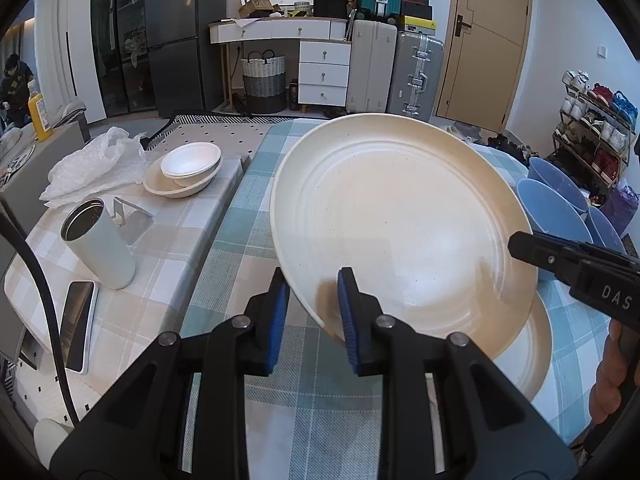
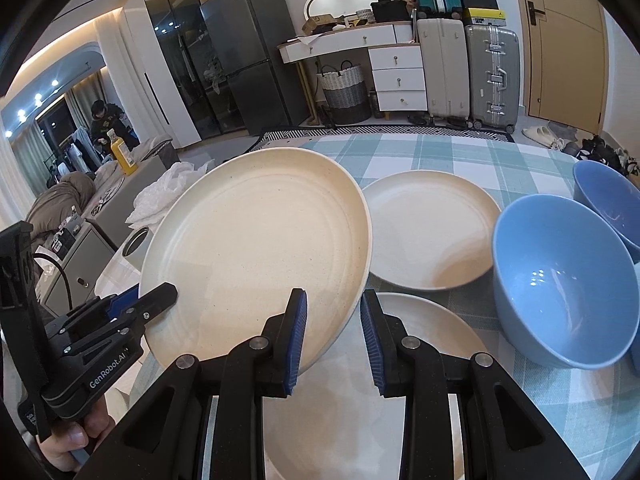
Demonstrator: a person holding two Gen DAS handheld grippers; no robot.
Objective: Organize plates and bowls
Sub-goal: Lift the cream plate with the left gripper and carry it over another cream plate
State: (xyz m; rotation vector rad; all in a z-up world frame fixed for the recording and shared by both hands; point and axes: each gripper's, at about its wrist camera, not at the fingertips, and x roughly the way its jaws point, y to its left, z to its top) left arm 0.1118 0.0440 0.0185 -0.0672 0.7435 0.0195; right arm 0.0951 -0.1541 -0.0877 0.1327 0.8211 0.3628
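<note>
Plate (image 2: 256, 240), cream, held tilted above the checked table (image 2: 460, 152), pinched at opposite rims: left gripper (image 1: 314, 312) clamps its 7 o'clock edge, right gripper (image 2: 334, 336) its 5 o'clock edge. Another plate (image 2: 424, 344) lies directly beneath, a third (image 2: 430, 228) at 1 o'clock; blue bowls (image 2: 560, 276) at 3 o'clock. Underside contact hidden

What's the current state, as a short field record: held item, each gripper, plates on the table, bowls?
held item: cream plate, lifted and tilted above the table
left gripper: shut on the plate's near rim
right gripper: shut on the plate's opposite rim
plates on table: one plate directly below, a second plate farther back
bowls: blue bowls on the checked tablecloth, right of the plates
side stack: white bowls on the left surface
</note>
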